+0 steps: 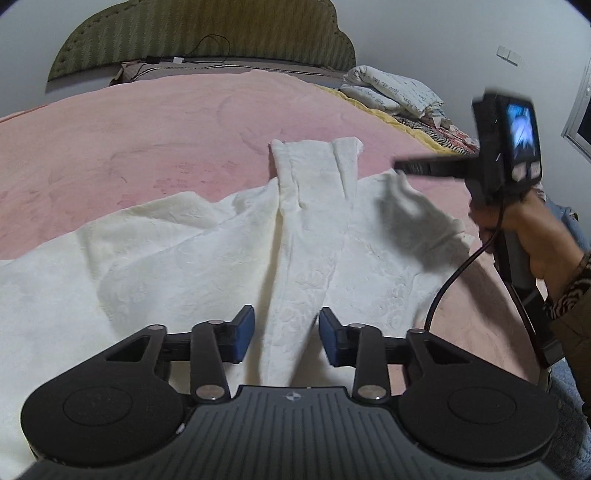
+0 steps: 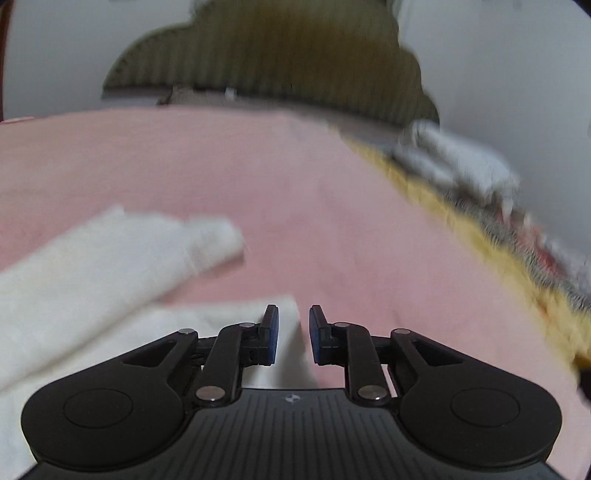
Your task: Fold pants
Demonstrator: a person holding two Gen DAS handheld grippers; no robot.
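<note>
The cream-white pants (image 1: 207, 251) lie spread on the pink bedspread (image 1: 129, 140), legs pointing toward the headboard. My left gripper (image 1: 287, 334) is open just above the cloth near the waist, its jaws either side of a raised fold. My right gripper (image 2: 293, 338) is open over a corner of the pants (image 2: 110, 280), nothing between its pads. In the left wrist view the right gripper's body (image 1: 509, 147) is held in a hand at the right, blurred, above the pants' right edge.
A green padded headboard (image 1: 207, 33) stands at the far end. Folded bedding and patterned blankets (image 1: 395, 92) are piled at the bed's right side. A cable (image 1: 454, 273) hangs from the right gripper. The pink bedspread (image 2: 332, 206) stretches beyond the pants.
</note>
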